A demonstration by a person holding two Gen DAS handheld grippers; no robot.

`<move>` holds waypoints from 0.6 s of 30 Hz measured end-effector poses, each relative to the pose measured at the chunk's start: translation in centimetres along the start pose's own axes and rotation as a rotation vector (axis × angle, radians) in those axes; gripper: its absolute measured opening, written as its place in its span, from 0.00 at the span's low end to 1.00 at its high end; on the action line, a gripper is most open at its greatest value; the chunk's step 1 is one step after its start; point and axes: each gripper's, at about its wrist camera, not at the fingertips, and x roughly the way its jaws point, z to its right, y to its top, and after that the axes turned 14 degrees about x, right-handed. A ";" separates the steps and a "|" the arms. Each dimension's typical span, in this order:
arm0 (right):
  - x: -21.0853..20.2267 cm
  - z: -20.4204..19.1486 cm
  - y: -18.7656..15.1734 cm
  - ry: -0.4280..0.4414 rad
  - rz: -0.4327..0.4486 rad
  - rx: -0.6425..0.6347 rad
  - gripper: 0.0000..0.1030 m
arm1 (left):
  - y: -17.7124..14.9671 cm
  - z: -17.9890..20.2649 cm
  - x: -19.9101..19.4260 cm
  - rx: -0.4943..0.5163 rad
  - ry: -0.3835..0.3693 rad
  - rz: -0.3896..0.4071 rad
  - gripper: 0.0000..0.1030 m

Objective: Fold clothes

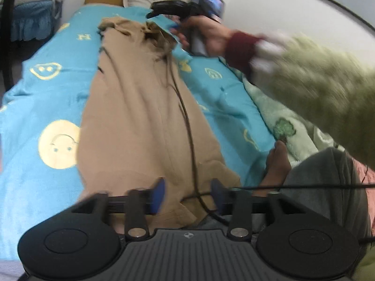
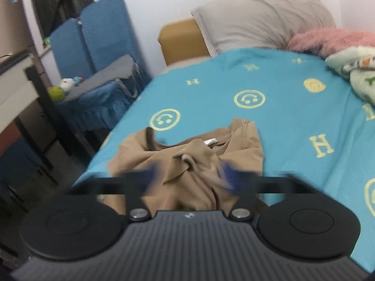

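A tan shirt (image 1: pixel 140 117) lies stretched lengthwise on a blue bedspread (image 1: pixel 35 98) with yellow smiley prints. My left gripper (image 1: pixel 187 193) is open over the shirt's near end, with the cloth lying between the blue pads (image 1: pixel 158 194). My right gripper (image 1: pixel 161 9) hovers above the shirt's bunched far end, held by a hand. In the right wrist view the right gripper (image 2: pixel 187 175) is open, blurred by motion, just over the crumpled collar end of the shirt (image 2: pixel 187 154), holding nothing.
A grey pillow (image 2: pixel 262 21) and a brown headboard (image 2: pixel 182 39) are at the bed's head. A pink fluffy cloth (image 2: pixel 328 39) and a green blanket (image 2: pixel 356 70) lie along the wall side. A blue chair (image 2: pixel 98 46) and a desk (image 2: pixel 14 86) stand beside the bed. A black cable (image 1: pixel 187 121) crosses the shirt.
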 end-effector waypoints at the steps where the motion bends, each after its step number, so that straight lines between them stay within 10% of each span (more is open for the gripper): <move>1: -1.6 -0.2 -0.3 0.009 0.016 -0.014 0.93 | 0.0 -0.3 -0.4 -0.005 0.003 0.007 0.52; 9: -17.1 0.5 -4.3 0.040 -0.007 0.180 0.93 | 0.4 -2.6 -4.9 -0.118 0.045 0.143 0.74; 18: -25.7 5.3 -17.9 0.022 -0.318 0.626 0.93 | 1.0 -9.1 -2.1 -0.473 0.194 0.112 0.75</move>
